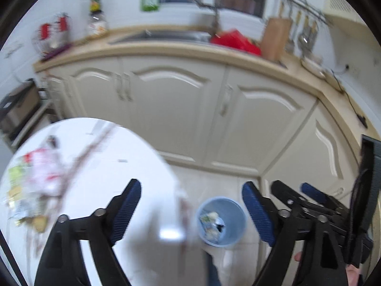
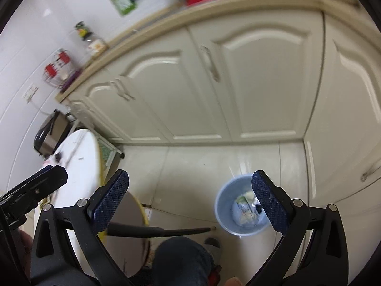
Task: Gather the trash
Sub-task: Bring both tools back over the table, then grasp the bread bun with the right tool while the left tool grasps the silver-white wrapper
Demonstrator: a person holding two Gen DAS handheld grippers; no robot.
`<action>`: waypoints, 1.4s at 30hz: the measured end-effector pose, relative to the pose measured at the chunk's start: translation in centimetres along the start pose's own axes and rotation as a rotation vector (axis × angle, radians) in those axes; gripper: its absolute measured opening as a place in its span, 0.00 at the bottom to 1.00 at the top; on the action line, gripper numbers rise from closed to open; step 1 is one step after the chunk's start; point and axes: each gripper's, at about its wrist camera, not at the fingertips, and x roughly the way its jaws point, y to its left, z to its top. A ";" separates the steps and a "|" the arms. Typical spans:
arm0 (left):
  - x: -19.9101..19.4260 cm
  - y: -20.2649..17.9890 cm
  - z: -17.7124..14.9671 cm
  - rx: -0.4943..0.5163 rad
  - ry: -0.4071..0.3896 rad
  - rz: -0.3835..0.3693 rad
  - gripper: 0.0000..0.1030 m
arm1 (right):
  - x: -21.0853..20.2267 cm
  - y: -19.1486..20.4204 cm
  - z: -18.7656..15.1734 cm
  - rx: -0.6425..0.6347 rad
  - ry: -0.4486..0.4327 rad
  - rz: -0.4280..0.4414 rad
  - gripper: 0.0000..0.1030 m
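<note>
Your left gripper (image 1: pixel 191 211) and right gripper (image 2: pixel 190 200) are both black with dark blue cross-hatched pads (image 2: pixel 110 200). The bin (image 1: pixel 234 211) is pale blue, the scraps (image 1: pixel 212 222) inside white and light green. Table top (image 1: pixel 107 155) is white with a yellow rim, cabinets (image 1: pixel 181 109) cream, counter (image 1: pixel 238 51) beige, floor tiles (image 2: pixel 190 166) off-white. The litter (image 1: pixel 35 181) on your table is red, white and yellow-green.

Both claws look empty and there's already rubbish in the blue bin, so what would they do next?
Probably swing the left gripper back to the wrapper pile on the white table and pick up another piece. Both it and the right gripper stand open and empty, the blue bin holds some trash, and litter remains on the table.
</note>
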 end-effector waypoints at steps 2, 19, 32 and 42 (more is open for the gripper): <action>-3.0 1.6 -1.1 -0.019 -0.044 0.044 0.88 | -1.4 3.0 -0.1 -0.050 -0.030 -0.016 1.00; -21.8 12.3 -15.2 -0.254 -0.276 0.252 0.93 | -8.7 23.1 -4.1 -0.364 -0.200 0.090 1.00; -27.6 15.2 -20.9 -0.395 -0.371 0.409 0.93 | -9.4 32.1 -8.7 -0.549 -0.213 0.183 1.00; -27.1 16.9 -23.1 -0.434 -0.374 0.427 0.94 | -8.7 35.3 -10.6 -0.632 -0.219 0.183 1.00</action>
